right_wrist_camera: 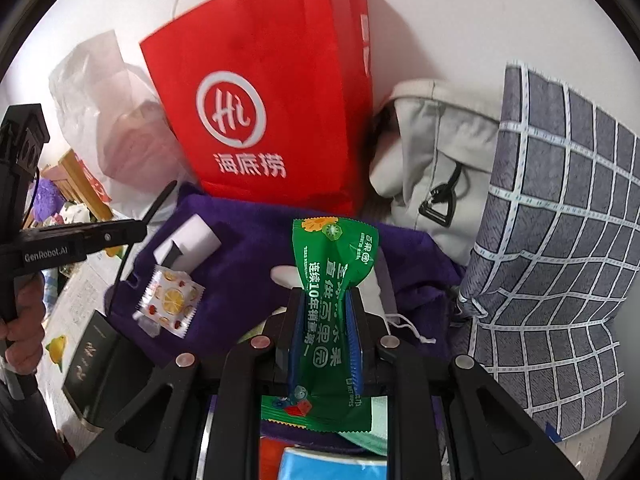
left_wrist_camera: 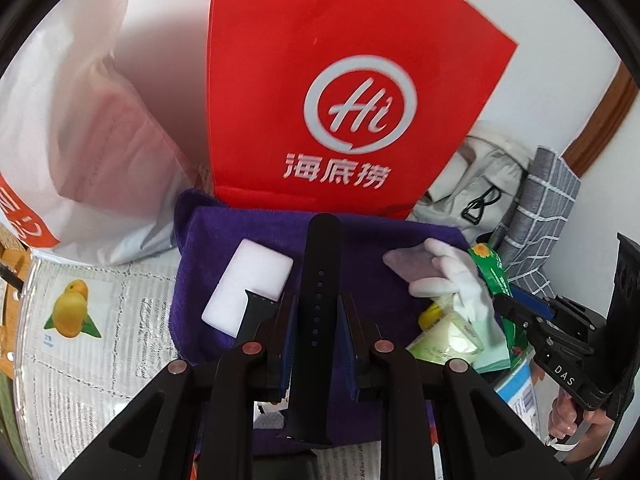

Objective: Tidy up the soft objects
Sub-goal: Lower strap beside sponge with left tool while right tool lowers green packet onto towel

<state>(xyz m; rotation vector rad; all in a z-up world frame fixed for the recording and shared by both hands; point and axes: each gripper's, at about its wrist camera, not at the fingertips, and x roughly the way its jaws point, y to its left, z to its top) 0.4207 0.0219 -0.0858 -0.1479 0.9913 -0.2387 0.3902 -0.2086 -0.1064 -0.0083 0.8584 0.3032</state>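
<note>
My left gripper point(left_wrist_camera: 318, 304) is shut on a black watch strap point(left_wrist_camera: 320, 248), which sticks up between the blue pads above a purple towel point(left_wrist_camera: 208, 240). A white foam block point(left_wrist_camera: 248, 284) lies on the towel to the strap's left. A white glove point(left_wrist_camera: 448, 276) lies to its right. My right gripper point(right_wrist_camera: 326, 294) is shut on a green wet-wipes packet point(right_wrist_camera: 332, 256), pinched at its middle over the same towel point(right_wrist_camera: 240, 248). A fruit-print sachet point(right_wrist_camera: 172, 300) rests on the towel's left part. The right gripper point(left_wrist_camera: 516, 312) also shows at the right edge of the left wrist view.
A red paper bag point(left_wrist_camera: 340, 80) stands behind the towel, with a white plastic bag point(left_wrist_camera: 80, 140) to its left. A beige bag point(right_wrist_camera: 436, 160) and a grey checked cloth point(right_wrist_camera: 560, 240) crowd the right. A black booklet point(right_wrist_camera: 92, 364) lies front left on the printed table mat point(left_wrist_camera: 100, 320).
</note>
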